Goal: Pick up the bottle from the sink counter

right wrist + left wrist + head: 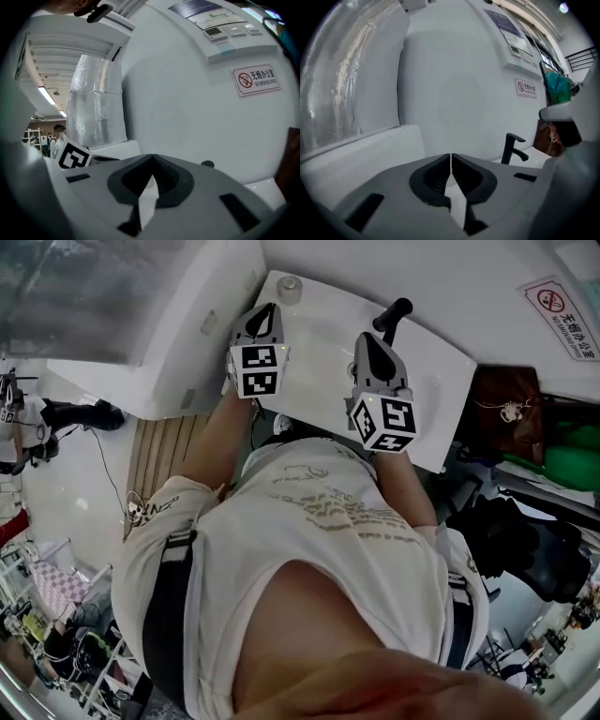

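The bottle [288, 287] is a small pale thing with a round top, standing at the far left corner of the white sink counter [323, 343] in the head view. My left gripper [266, 309] hovers over the counter just short of it, jaws shut with nothing between them [451, 157]. My right gripper [365, 339] hangs over the counter's middle beside the faucet, its jaws also shut and empty [152, 161]. Neither gripper view shows the bottle clearly; the jaws hide that spot.
A black faucet [393, 314] [512, 147] rises at the counter's back right. A white ledge [159, 343] adjoins the counter on the left, with a foil-wrapped duct [93, 103] above it. A brown bag [506, 409] and a green thing [572, 465] sit to the right.
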